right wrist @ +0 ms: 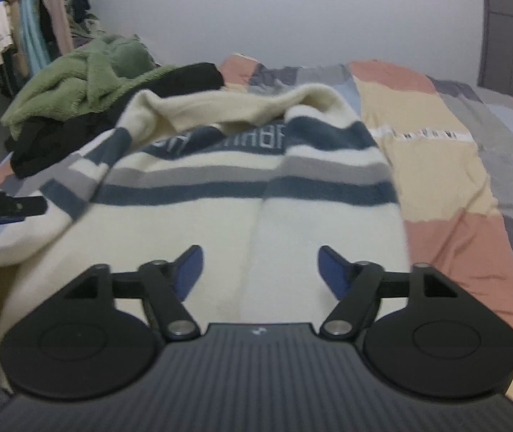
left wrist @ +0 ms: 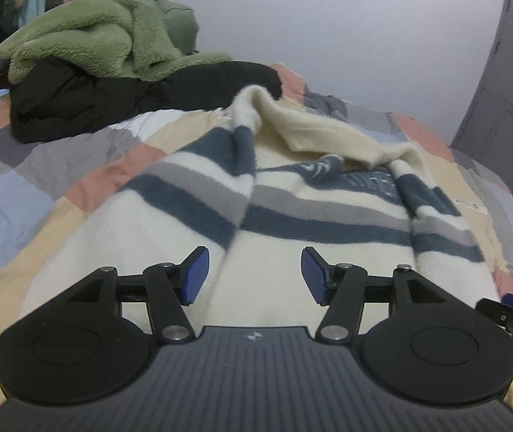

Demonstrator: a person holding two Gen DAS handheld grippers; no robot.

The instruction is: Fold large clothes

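A cream sweater [left wrist: 310,194] with navy and grey stripes lies flat on the bed, and both of its sleeves are folded in over its body. The left gripper [left wrist: 254,262] hovers over the sweater's plain cream lower part, open, with nothing between its blue pads. In the right wrist view the same sweater [right wrist: 202,208] stretches away toward its neckline. There the right gripper [right wrist: 260,262] is open above the hem area with nothing in it. Each gripper shows at the edge of the other's view: the right gripper [left wrist: 508,309] and the left gripper [right wrist: 4,205].
The bed wears a patchwork quilt [left wrist: 22,194] in peach, grey, blue and tan. A green fleece [left wrist: 87,32] sits on a black garment [left wrist: 112,97] at the far left. A grey door [left wrist: 508,108] stands on the right. Hanging clothes [right wrist: 11,18] fill the far left.
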